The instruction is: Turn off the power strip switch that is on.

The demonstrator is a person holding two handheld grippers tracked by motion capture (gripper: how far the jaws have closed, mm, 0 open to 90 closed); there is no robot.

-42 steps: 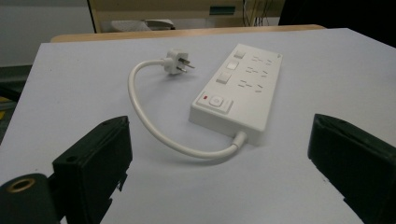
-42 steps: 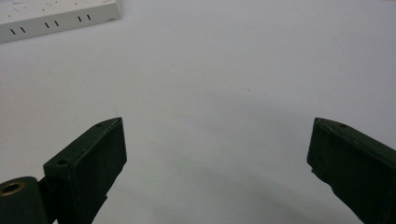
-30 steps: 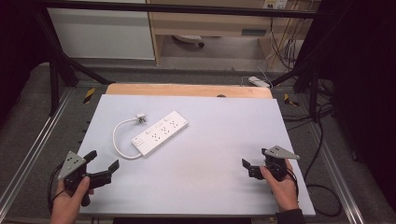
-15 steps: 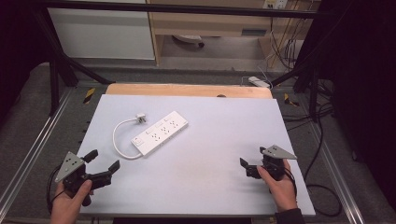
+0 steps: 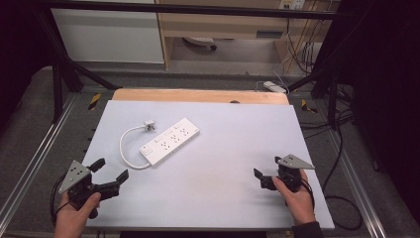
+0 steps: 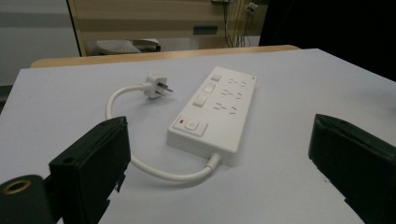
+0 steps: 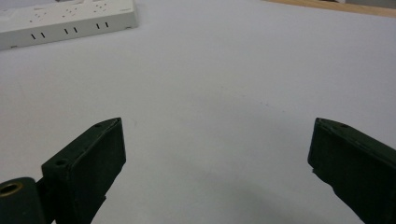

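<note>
High view: power strip [image 5: 170, 141] beyond left hand-held gripper [image 5: 109, 174]

Surface [image 5: 223, 163]: carries one power strip [image 5: 170, 141], left of centre and lying diagonally, its far end angled toward the right.

Cord [image 5: 128, 148]: leaves the strip's near end, loops out to the left, and ends in a plug [image 5: 148, 126] lying just behind and left of the strip.

Left gripper [image 5: 110, 174]: at the near left corner, jaws spread wide, facing the strip.

Right gripper [image 5: 267, 174]: near the right edge at the front, well apart from the strip, jaws spread over bare surface.

Floor [image 5: 29, 124]: beyond the surface's edges on both sides.
</note>
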